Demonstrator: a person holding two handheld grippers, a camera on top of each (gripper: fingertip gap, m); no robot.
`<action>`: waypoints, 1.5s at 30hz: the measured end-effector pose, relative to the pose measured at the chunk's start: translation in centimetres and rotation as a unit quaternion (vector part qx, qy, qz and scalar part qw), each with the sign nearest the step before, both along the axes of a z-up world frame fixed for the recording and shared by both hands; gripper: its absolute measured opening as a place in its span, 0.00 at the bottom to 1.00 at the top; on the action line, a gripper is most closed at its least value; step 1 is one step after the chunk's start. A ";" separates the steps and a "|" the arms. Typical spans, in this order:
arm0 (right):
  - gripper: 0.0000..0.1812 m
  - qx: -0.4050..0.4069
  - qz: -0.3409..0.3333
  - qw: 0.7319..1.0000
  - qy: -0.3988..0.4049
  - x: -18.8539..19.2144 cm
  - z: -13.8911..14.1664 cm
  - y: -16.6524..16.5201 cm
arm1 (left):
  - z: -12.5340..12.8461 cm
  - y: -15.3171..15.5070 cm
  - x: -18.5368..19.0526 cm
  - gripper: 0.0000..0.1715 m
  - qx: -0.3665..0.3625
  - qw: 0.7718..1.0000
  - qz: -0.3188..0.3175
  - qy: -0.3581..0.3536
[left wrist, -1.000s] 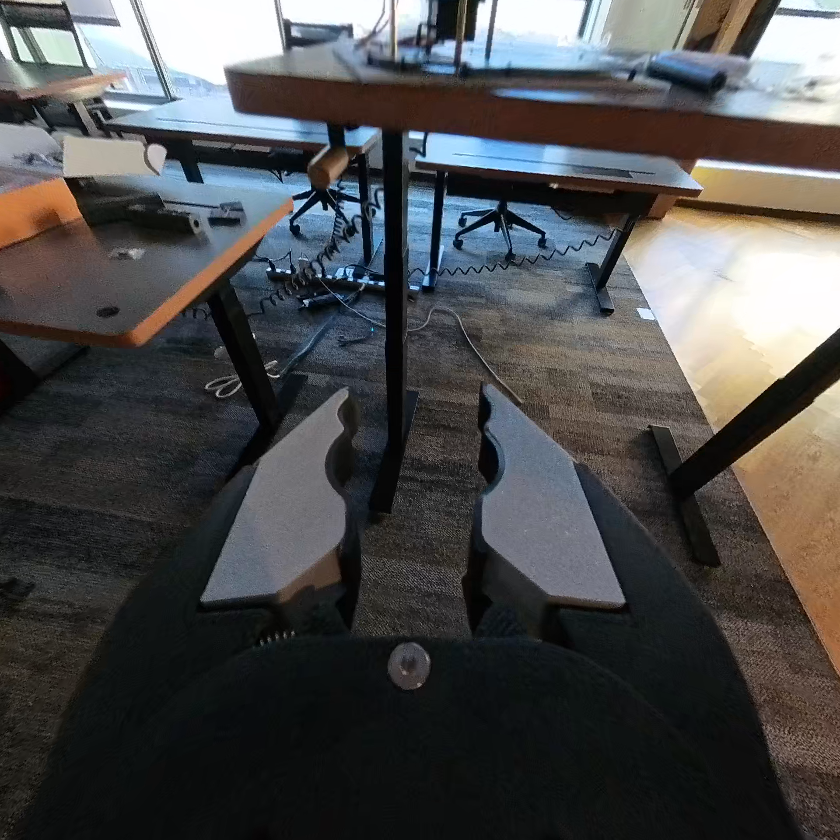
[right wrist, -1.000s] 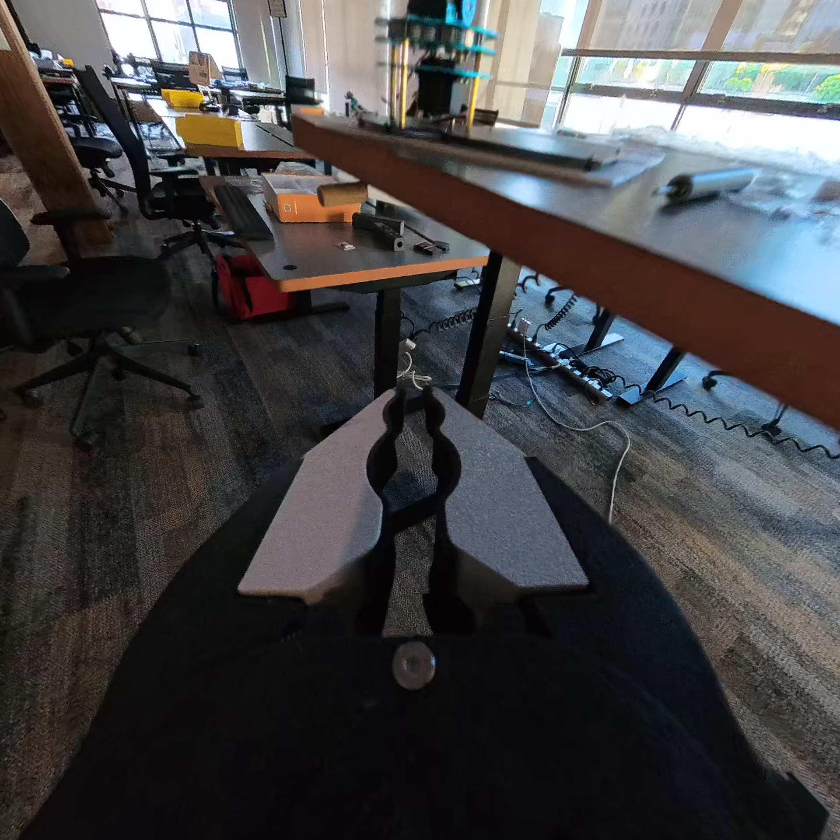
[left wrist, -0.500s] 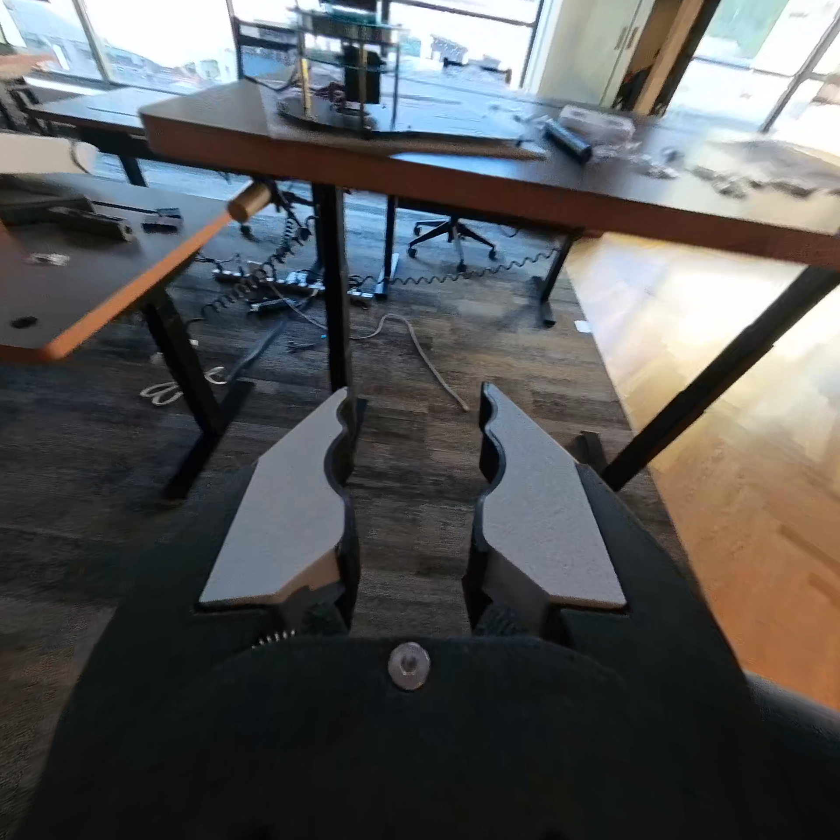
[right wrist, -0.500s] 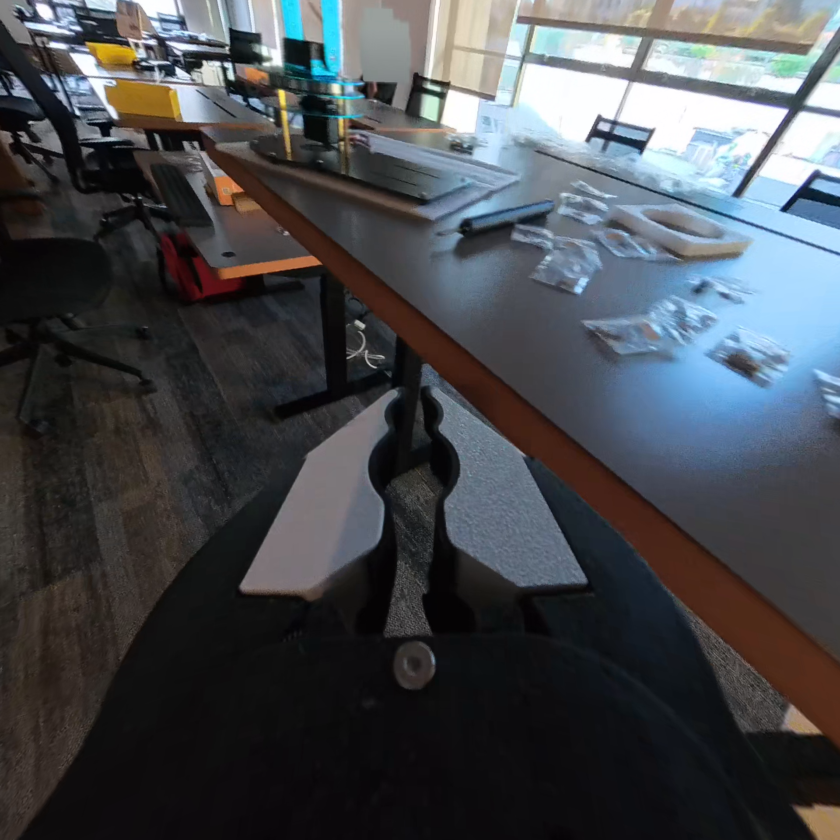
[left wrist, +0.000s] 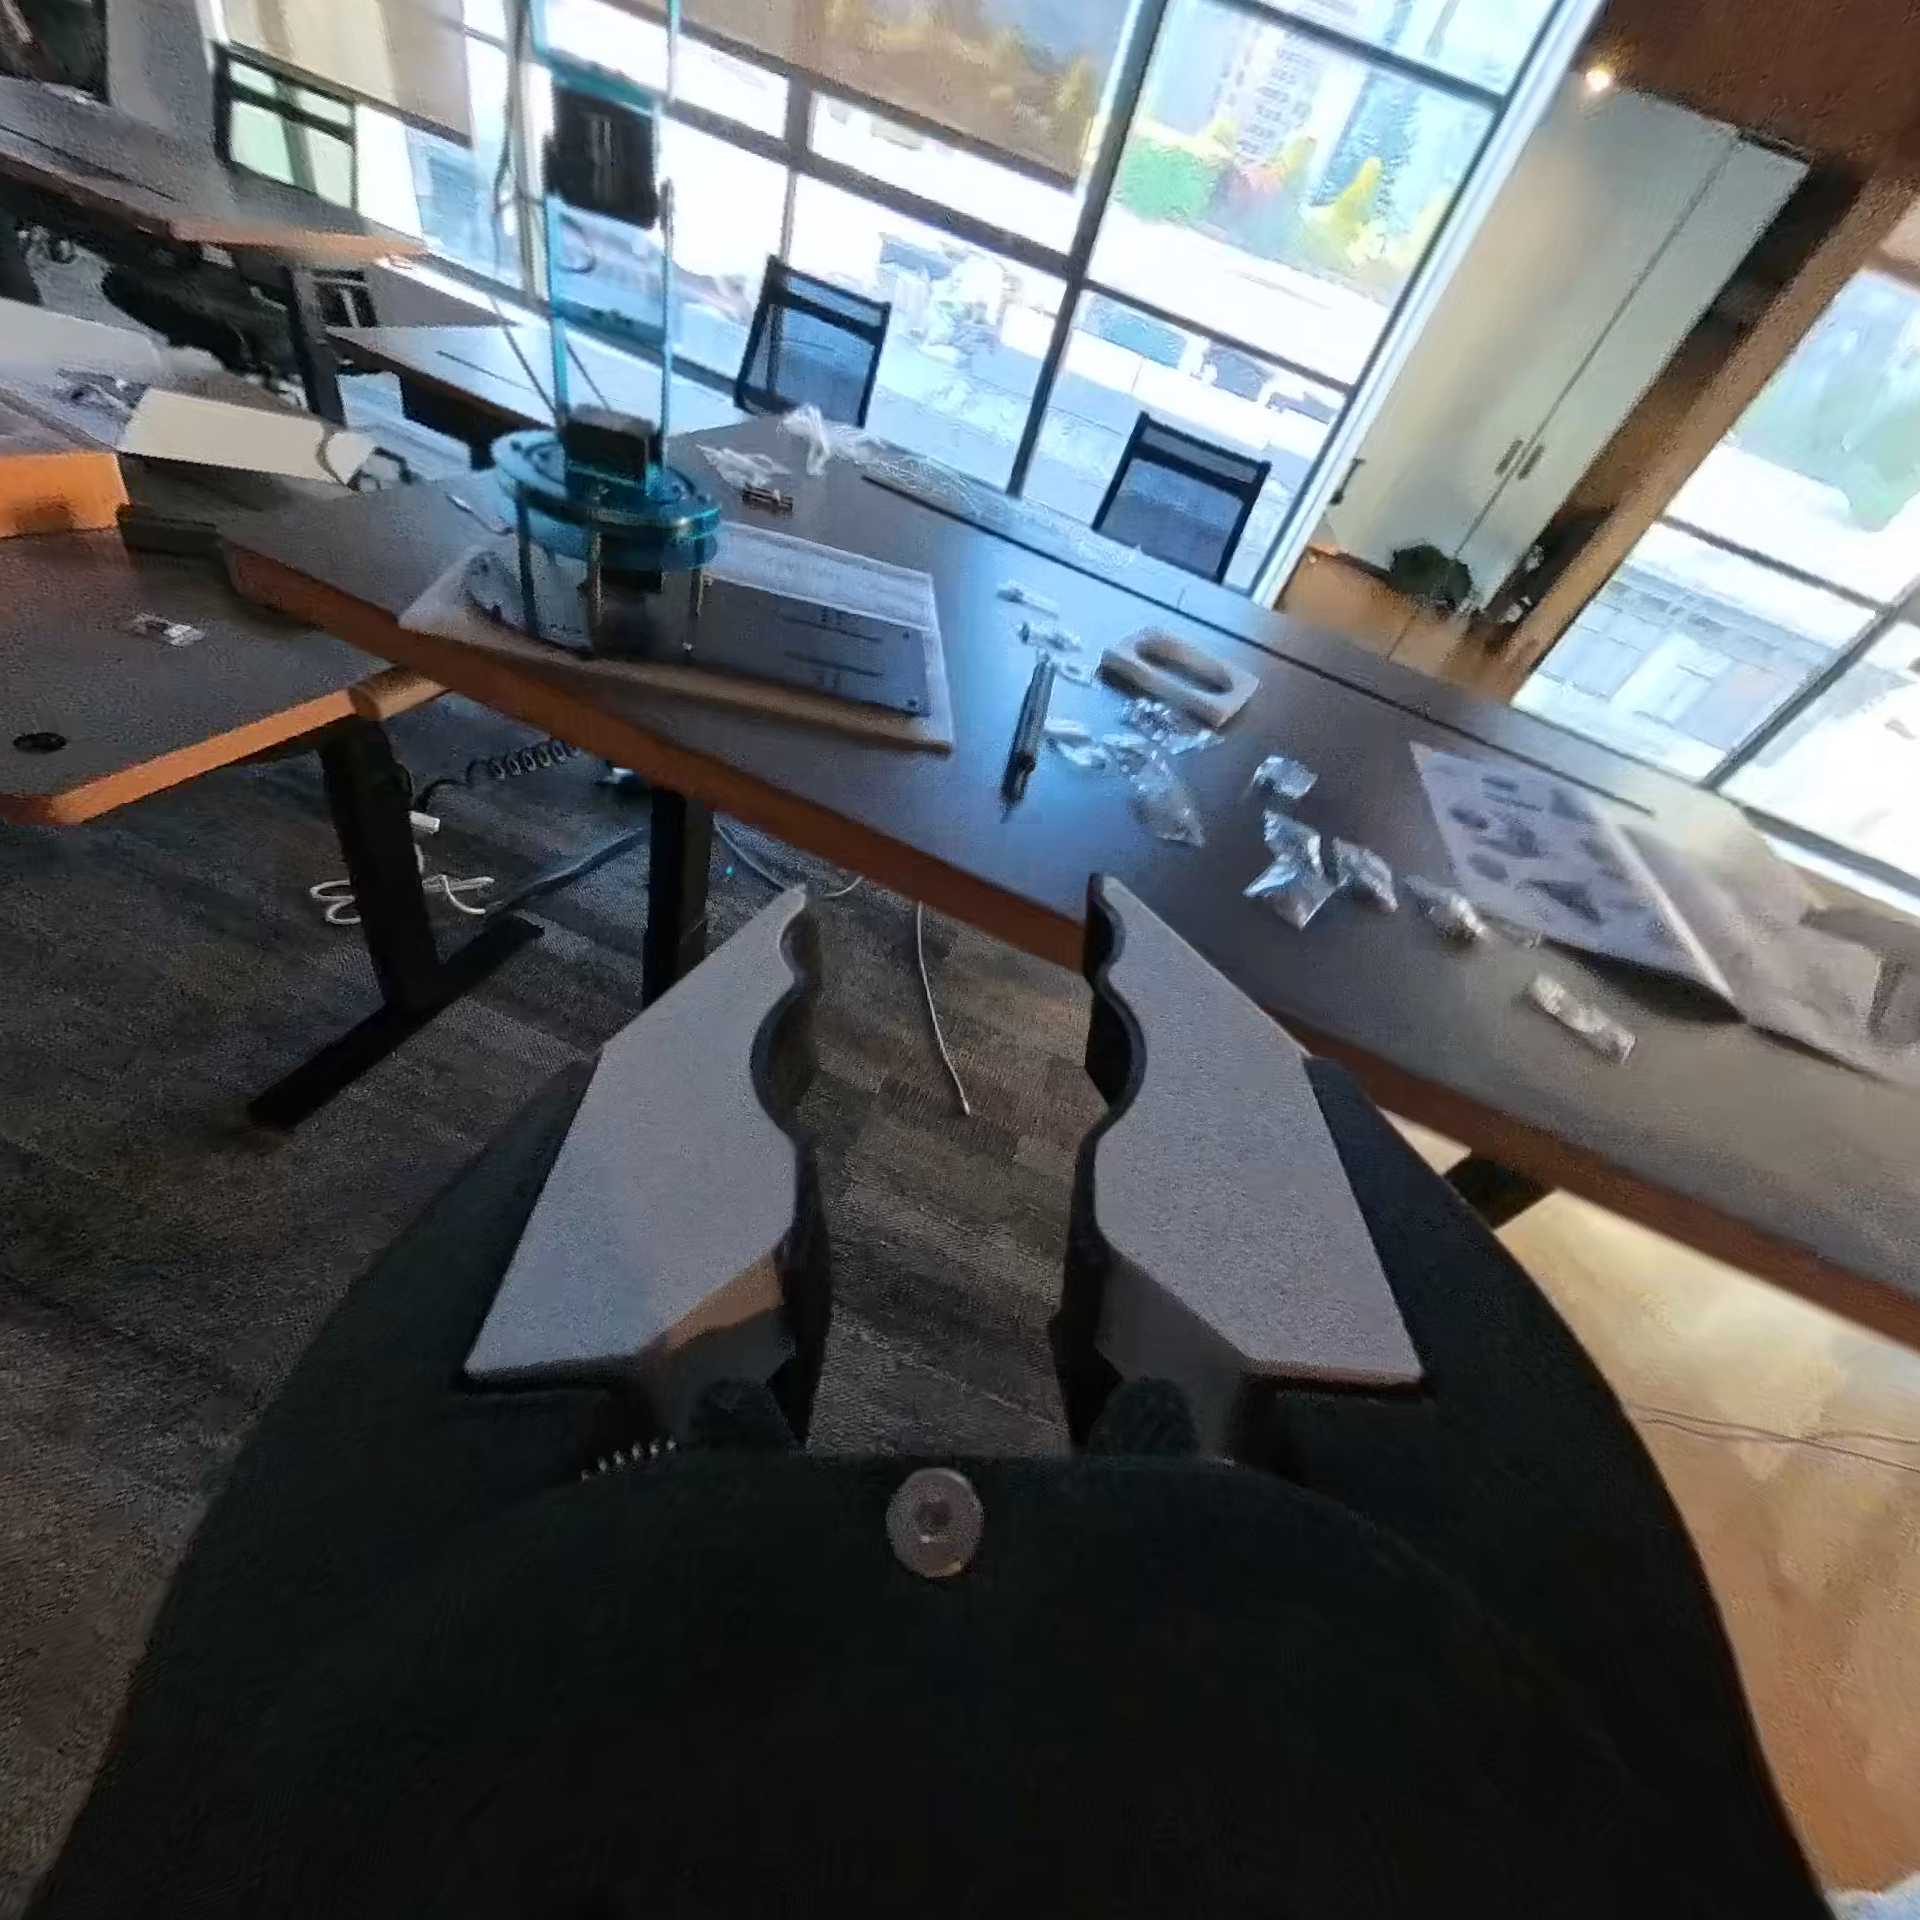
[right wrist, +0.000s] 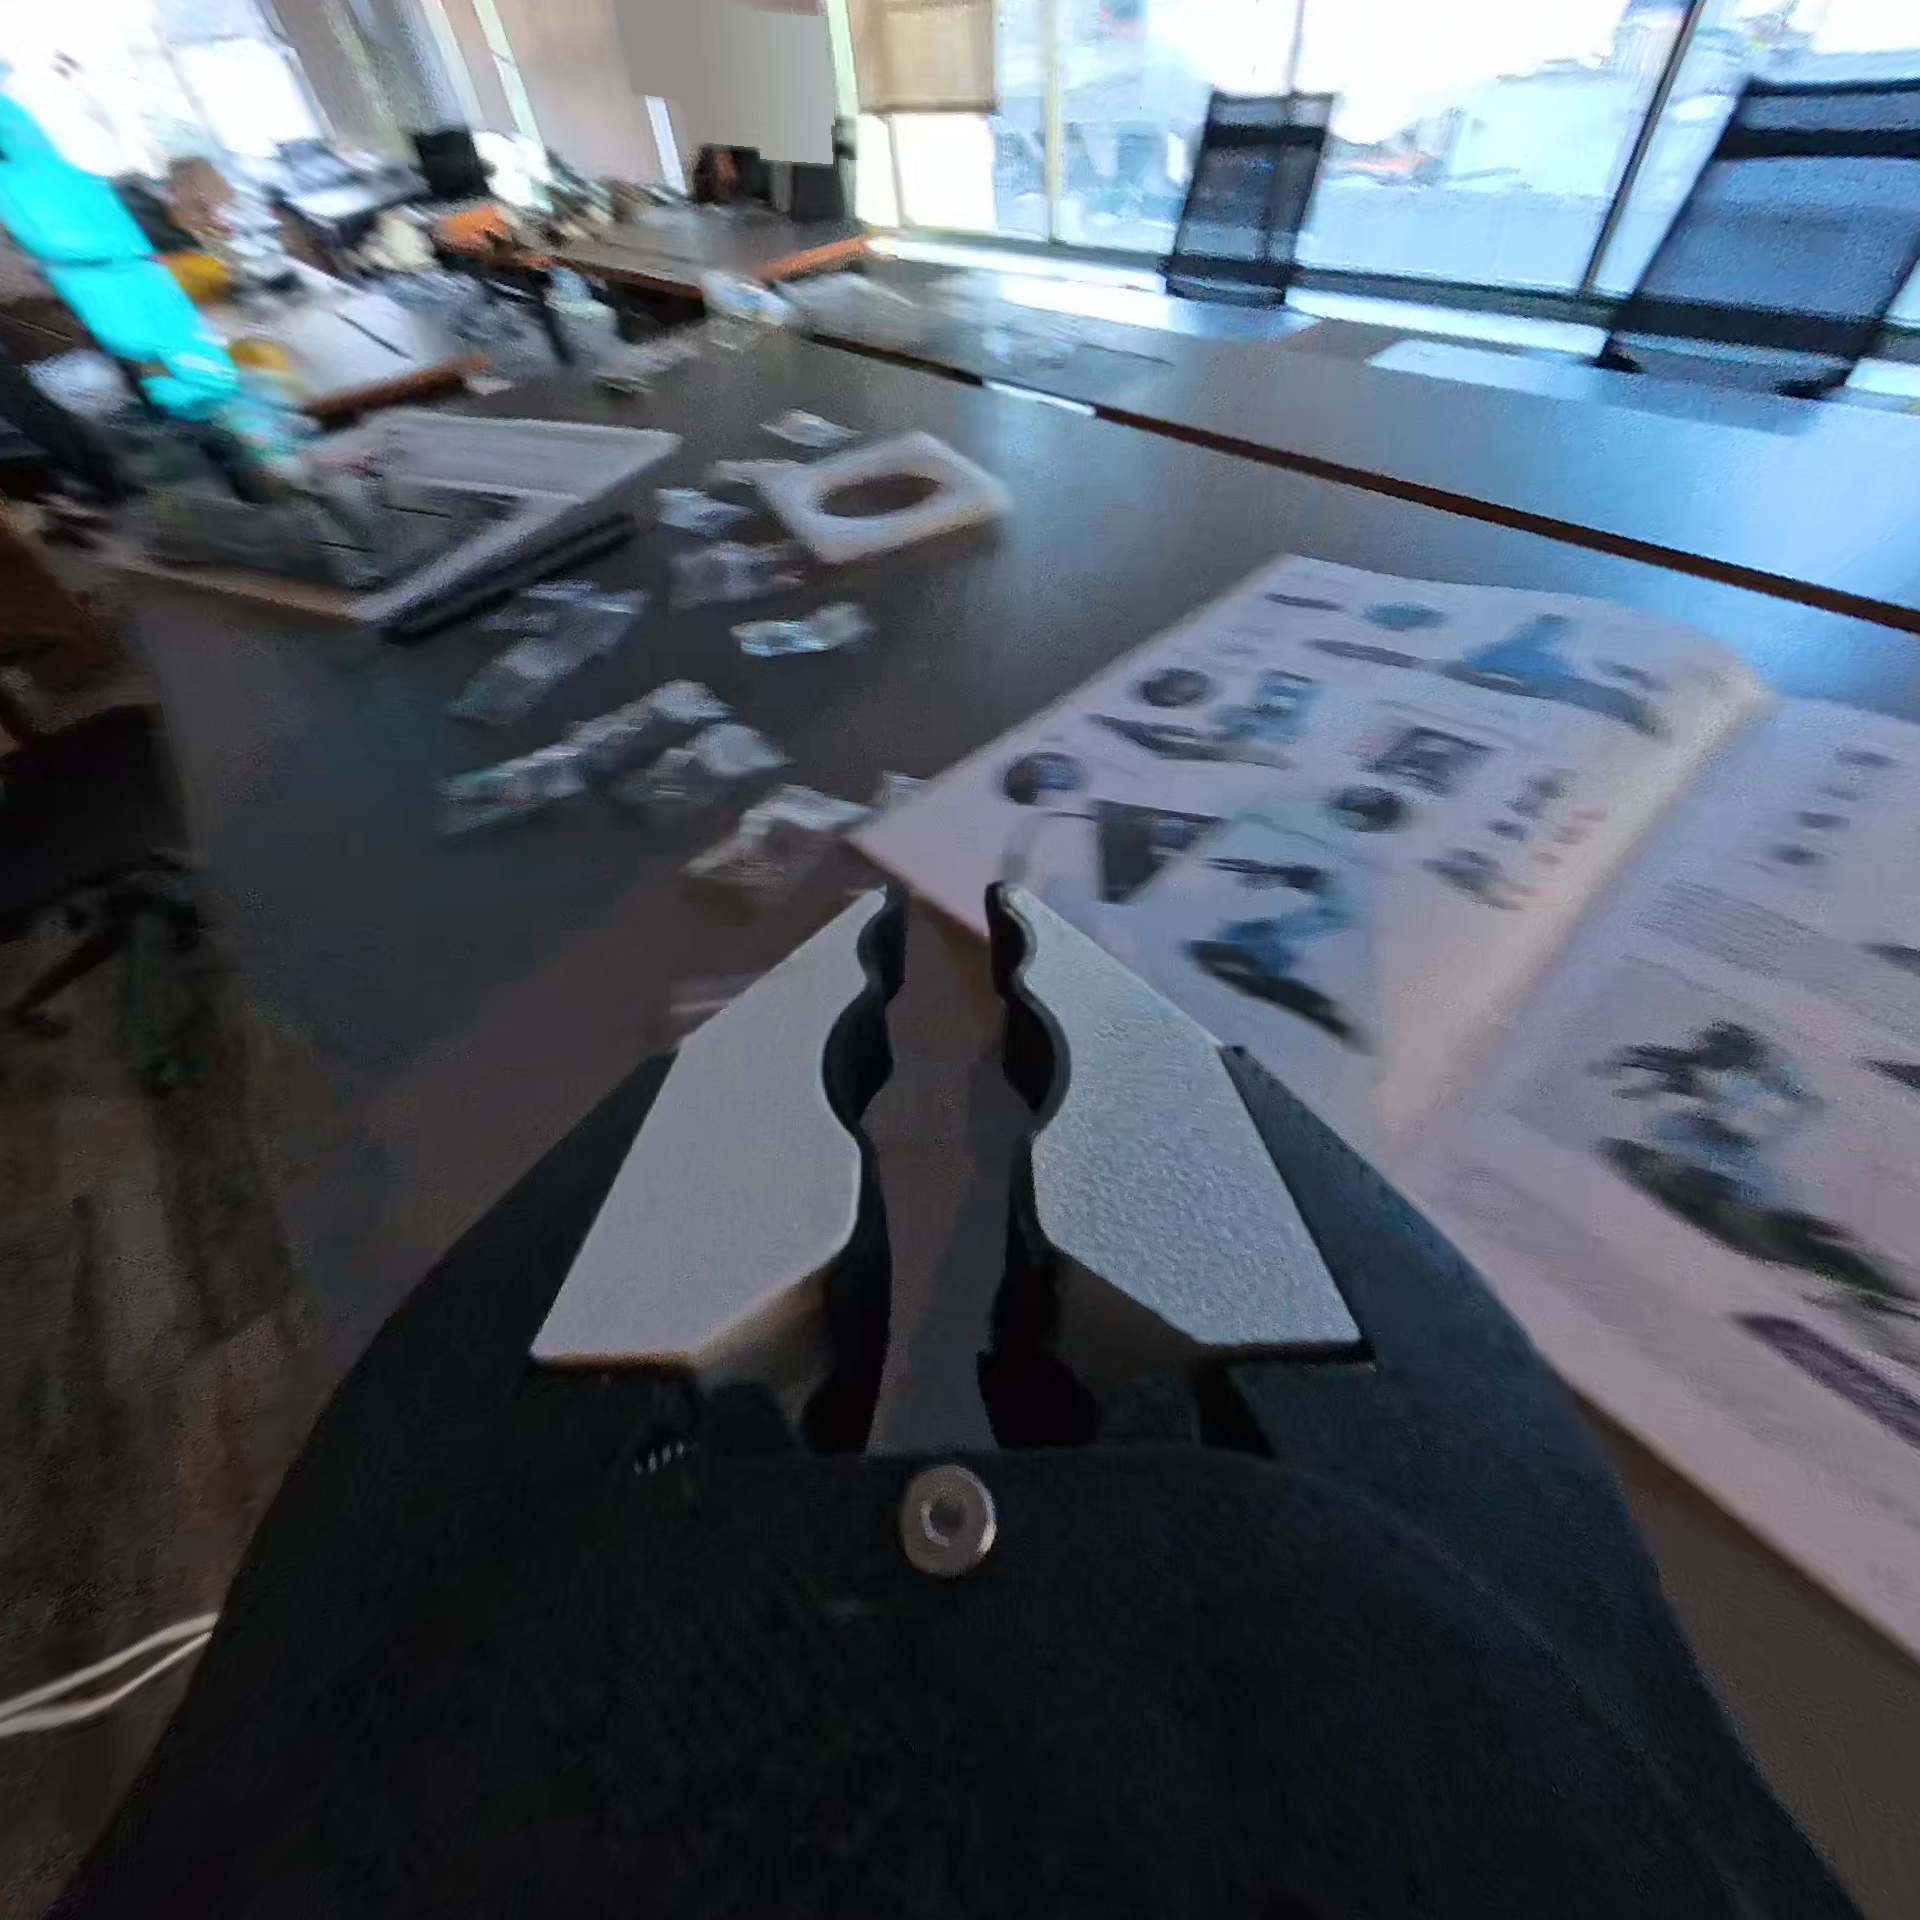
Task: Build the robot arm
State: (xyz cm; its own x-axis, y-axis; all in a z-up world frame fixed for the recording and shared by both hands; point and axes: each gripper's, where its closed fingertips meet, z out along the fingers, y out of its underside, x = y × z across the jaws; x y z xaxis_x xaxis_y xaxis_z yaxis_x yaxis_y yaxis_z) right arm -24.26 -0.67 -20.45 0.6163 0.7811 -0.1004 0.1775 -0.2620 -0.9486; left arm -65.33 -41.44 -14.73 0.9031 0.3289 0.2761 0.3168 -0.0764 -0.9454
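Observation:
My left gripper [left wrist: 948, 899] is open and empty, held in the air just in front of the orange edge of a dark table [left wrist: 1351, 997]. On the table are a teal acrylic assembly [left wrist: 603, 499] on a flat board, a black rod [left wrist: 1023, 727], a white foam frame [left wrist: 1174, 665], several small clear parts bags [left wrist: 1299, 873] and a printed sheet [left wrist: 1538, 852]. My right gripper [right wrist: 942, 896] is empty with only a narrow gap between its jaws. It hovers over the table [right wrist: 1039, 623] at the near corner of the printed sheet [right wrist: 1351, 790], with parts bags [right wrist: 623, 748] just ahead on the left. This view is blurred.
A lower orange-edged desk [left wrist: 156, 686] stands at the left. Black table legs [left wrist: 675, 894] and a loose cable [left wrist: 935, 997] are on the carpet below. Two black chairs [left wrist: 1179, 499] stand behind the table by the windows. The white frame [right wrist: 883, 499] lies farther back. The gap from one gripper's tips to the other's is roughly 60 centimeters.
Both grippers have risen from below table height to the tabletop. The right one has moved over the table toward the printed sheet. Neither jaw gap has visibly changed.

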 end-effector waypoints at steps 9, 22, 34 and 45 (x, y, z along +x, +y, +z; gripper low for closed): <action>0.09 0.000 -0.016 0.999 0.045 3.9 -1.7 7.5 | 8.6 6.4 2.8 0.29 -0.025 0.996 0.086 0.014; 0.00 -0.027 0.044 0.997 0.066 1.4 -2.9 7.1 | 11.8 12.8 4.4 0.27 -0.047 0.989 0.135 0.045; 0.00 -0.055 0.047 0.995 0.063 0.9 -3.5 7.2 | 13.3 16.2 4.1 0.26 -0.061 0.987 0.128 0.077; 0.00 -0.043 0.047 0.997 0.046 0.7 -3.6 7.0 | 13.5 16.0 2.8 0.26 -0.058 0.988 0.119 0.083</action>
State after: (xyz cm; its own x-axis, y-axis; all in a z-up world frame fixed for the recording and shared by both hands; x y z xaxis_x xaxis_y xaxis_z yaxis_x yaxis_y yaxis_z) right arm -23.52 6.36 -24.04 0.5264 0.8205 -0.2230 0.1172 -0.3298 -0.9367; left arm -62.48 -25.41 -1.22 0.8262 0.5579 0.0790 0.1810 -0.1301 -0.9748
